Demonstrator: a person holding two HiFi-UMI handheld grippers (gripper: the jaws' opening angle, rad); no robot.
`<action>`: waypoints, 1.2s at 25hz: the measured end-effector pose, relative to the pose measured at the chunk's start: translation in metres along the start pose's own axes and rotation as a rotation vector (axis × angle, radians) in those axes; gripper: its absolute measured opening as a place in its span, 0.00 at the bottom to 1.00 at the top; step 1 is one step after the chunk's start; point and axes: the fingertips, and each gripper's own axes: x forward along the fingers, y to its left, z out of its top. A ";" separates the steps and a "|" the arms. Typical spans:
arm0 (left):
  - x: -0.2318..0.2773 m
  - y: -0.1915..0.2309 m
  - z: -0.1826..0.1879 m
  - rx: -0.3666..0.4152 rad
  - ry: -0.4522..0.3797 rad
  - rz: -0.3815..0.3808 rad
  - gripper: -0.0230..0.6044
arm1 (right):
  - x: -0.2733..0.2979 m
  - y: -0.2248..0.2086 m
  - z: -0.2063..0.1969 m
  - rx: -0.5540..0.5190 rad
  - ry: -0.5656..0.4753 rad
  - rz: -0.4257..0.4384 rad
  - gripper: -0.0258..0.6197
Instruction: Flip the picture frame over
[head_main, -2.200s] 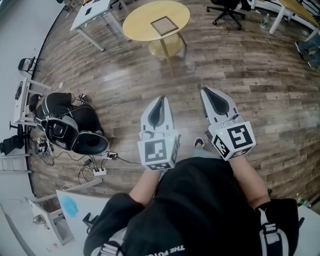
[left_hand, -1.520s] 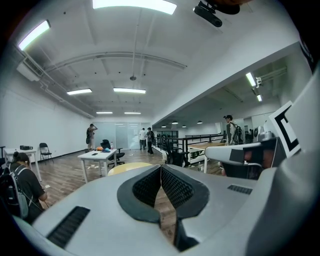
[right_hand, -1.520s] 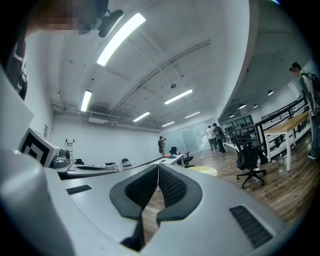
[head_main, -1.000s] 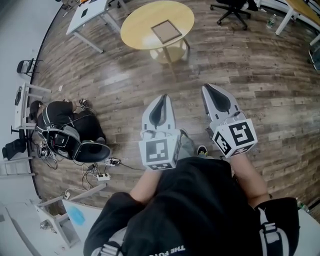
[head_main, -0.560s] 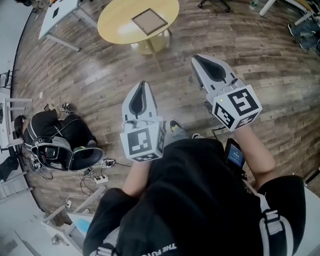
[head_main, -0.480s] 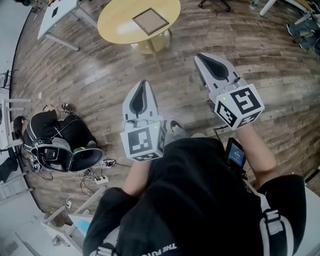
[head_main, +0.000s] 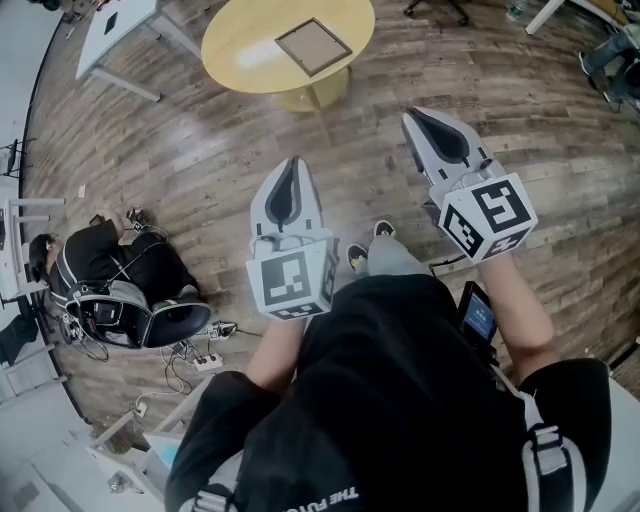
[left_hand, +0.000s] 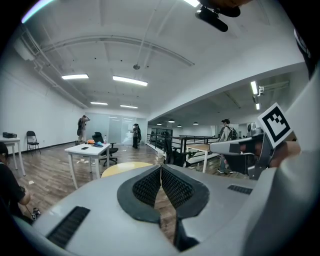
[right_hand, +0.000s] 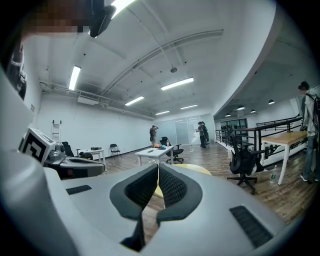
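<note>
Both grippers held shut and empty, well short of the picture frame.

The square, brown-edged picture frame (head_main: 313, 46) is seen lying flat on the round yellow table (head_main: 232, 45) at the far side of the scene, towards the table's right half, with nothing touching it. The left gripper (head_main: 293, 162) and the right gripper (head_main: 412, 113) are held side by side over the brown plank floor (head_main: 520, 110), well apart from the table. In each gripper view the black ribbed pads (left_hand: 146, 189) are shown pressed together with nothing between them. A white rectangular table (head_main: 118, 18) is seen at the far left, and a person in black (head_main: 100, 262) is seated on the floor at the left.
</note>
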 end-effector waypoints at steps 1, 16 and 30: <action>0.002 0.003 0.001 -0.001 0.001 0.004 0.07 | 0.004 0.000 0.000 0.000 0.002 0.003 0.07; 0.147 0.021 0.033 0.051 0.013 0.051 0.07 | 0.114 -0.096 0.015 0.017 -0.026 0.053 0.07; 0.235 0.044 0.054 0.083 0.034 0.140 0.07 | 0.198 -0.168 0.023 0.071 -0.059 0.107 0.07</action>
